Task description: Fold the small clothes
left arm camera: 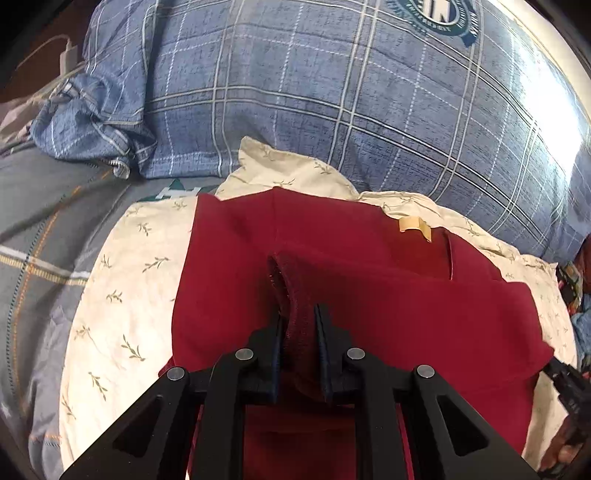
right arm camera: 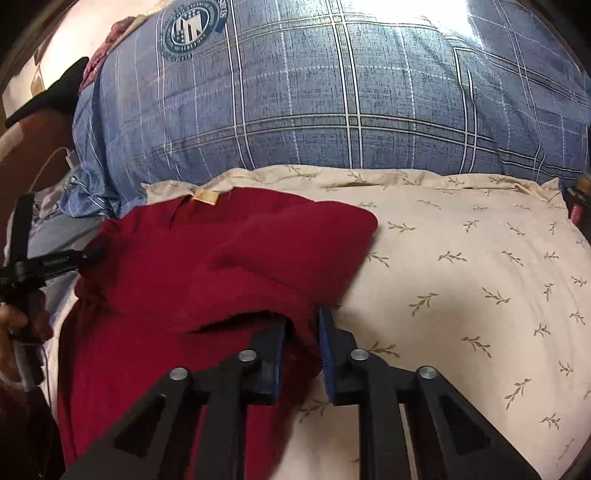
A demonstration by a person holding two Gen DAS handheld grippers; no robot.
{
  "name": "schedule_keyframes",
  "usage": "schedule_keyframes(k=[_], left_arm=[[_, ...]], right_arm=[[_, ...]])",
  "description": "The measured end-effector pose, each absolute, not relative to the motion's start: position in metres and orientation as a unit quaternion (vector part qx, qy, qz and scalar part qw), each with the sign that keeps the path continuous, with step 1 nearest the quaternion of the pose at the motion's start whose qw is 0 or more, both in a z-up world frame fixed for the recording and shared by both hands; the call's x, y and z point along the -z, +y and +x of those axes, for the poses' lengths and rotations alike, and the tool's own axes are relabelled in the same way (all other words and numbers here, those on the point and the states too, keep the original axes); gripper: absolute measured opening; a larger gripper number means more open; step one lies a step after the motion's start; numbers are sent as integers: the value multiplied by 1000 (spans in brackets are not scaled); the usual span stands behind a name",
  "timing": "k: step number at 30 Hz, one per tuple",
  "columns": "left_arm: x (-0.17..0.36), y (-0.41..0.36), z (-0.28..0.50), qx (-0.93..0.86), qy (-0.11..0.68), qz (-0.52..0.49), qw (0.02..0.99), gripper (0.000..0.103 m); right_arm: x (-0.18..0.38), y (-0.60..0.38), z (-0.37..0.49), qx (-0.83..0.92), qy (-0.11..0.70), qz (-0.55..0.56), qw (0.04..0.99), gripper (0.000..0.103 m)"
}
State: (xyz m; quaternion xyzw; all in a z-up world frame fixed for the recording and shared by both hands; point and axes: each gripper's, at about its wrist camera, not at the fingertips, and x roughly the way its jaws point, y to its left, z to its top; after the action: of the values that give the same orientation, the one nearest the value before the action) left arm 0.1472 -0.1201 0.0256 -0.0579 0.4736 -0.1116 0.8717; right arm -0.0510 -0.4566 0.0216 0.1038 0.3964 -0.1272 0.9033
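A dark red garment lies rumpled at centre frame on a cream pillow; both grippers' jaws are clamped on its folds, its near edge cut off below.

1. Cream leaf-print pillow lies under and right of the jaws.
2. Blue plaid bedding is heaped beyond the jaws.
3. Strong light glares on it, far right.
4. White charger sits far left.

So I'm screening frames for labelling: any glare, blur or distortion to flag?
Left wrist view: glare washes out the plaid duvet at upper right, fisheye bends the edges. Right wrist view: glare along the top of the duvet, with the red garment slightly soft.
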Motion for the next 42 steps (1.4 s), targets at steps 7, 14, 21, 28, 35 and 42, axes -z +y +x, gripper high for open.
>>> schedule_keyframes(k=[7,14,21,28,35,42], left_arm=[[-16,-122,145,109,485,-37,867,17],[-14,-119,144,119,485,-36,866,17],[-14,-119,147,115,484,-40,867,17],[-14,-111,148,103,477,-38,872,17],[-13,-115,148,102,477,-41,872,17],[-10,-120,149,93,472,-23,876,17]], right_arm=[[-26,-464,-79,192,429,89,878,0],[-50,-478,-100,175,363,171,899,39],[-35,-469,-56,159,373,191,894,22],[-20,-433,-73,122,492,69,859,23],[-42,-484,-60,170,380,205,886,75],[4,-480,-9,138,426,217,867,15]])
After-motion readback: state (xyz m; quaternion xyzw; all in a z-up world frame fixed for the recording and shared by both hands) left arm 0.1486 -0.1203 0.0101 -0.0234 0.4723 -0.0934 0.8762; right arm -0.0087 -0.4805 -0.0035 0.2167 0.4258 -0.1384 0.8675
